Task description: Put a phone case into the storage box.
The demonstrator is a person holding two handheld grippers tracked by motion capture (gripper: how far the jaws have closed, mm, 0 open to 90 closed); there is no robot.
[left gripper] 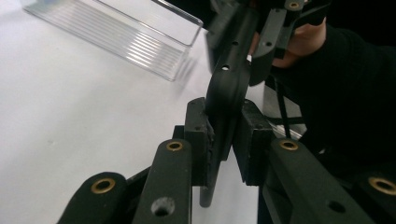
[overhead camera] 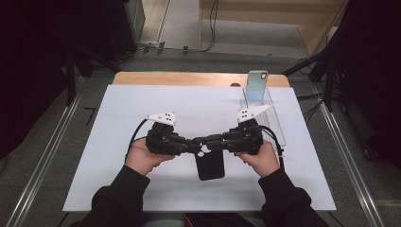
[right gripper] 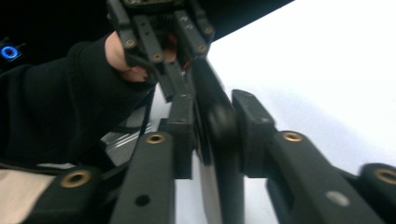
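A black phone case (overhead camera: 210, 165) hangs upright over the white table top (overhead camera: 142, 104), near its front middle. My left gripper (overhead camera: 196, 144) reaches in from the left and my right gripper (overhead camera: 206, 141) from the right, tips meeting at the case's top edge. In the left gripper view my left gripper (left gripper: 224, 140) has both pads against the case (left gripper: 227, 88). In the right gripper view my right gripper (right gripper: 215, 135) also clamps the case (right gripper: 219, 186) between its pads. A phone (overhead camera: 257, 85) with a pale green rim stands in a clear stand (overhead camera: 272, 120) at the back right.
The clear stand (left gripper: 140, 42) lies beyond the case in the left gripper view. The wooden table edge (overhead camera: 189, 78) shows behind the white top. Metal rails (overhead camera: 42, 161) run along both sides, and cables lie on the floor behind the table.
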